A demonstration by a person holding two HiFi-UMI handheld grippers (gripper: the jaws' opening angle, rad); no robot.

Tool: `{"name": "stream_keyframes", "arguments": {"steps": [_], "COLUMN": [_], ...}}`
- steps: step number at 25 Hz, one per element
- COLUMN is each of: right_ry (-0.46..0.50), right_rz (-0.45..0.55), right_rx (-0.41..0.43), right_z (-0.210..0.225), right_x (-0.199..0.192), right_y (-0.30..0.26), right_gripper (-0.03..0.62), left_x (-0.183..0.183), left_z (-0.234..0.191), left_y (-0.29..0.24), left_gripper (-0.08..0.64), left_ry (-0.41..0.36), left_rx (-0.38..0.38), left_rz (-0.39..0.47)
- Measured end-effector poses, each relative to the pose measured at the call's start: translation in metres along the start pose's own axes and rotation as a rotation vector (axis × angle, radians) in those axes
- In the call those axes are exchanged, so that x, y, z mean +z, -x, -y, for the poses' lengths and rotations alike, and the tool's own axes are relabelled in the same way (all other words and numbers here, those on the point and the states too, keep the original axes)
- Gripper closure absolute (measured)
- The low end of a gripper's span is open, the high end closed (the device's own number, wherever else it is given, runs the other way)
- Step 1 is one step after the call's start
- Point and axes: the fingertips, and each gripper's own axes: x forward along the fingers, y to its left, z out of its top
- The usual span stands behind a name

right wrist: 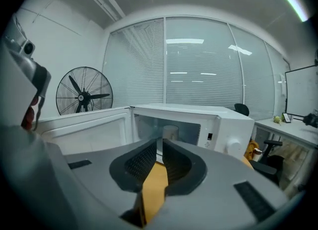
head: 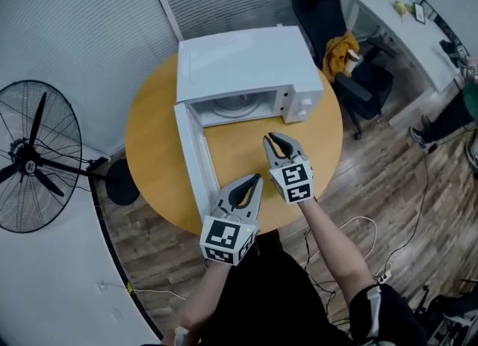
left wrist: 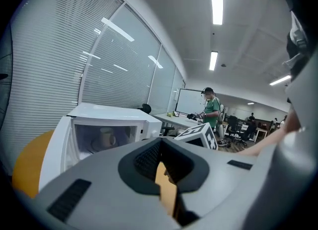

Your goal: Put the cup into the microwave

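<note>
Wood floor lies under a round yellow bench in an office with blinds along the far wall. Nearest, the left gripper hangs over the near edge of the bench, just right of the open door. In the left gripper view its jaws meet at the tips, with only bare yellow bench showing through the bowed gap between the pads, and it holds nothing. A little farther and to the right, the right gripper is over the bare bench in front of the oven's mouth. Its jaws stand a narrow slit apart and are empty.

Beyond both grippers stands the white microwave on the far half of the bench. Its door is swung wide towards the near left. The cup is already inside the cavity, upright, and it also shows through the opening in the left gripper view.

Farther off, a black standing fan is on the floor at the left. A black office chair with a yellow cloth on it sits to the far right, beside a white desk.
</note>
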Motion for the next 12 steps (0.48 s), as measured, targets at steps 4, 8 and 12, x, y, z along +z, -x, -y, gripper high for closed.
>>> {"name": "stream_keyframes", "arguments": {"steps": [4, 8, 12], "right_ry": [-0.020, -0.033, -0.055], "right_rz": [0.013, 0.035, 0.059], "right_rx": [-0.042, -0.081, -0.111], "right_z": [-0.010, -0.023, -0.037], "right_x": [0.006, 0.017, 0.029], "right_y": [0.048, 0.094, 0.134], "right_gripper": [0.556, 0.569, 0.581], "left_x": [-0.003, -0.005, -0.008], "left_z": [0.015, 0.030, 0.041], "left_y": [0.017, 0.030, 0.040], "left_gripper": [0.565, 0.565, 0.565], "left_ry": [-0.016, -0.030, -0.042], "left_rx": [-0.042, -0.083, -0.122], "left_rz": [0.009, 0.020, 0.031]}}
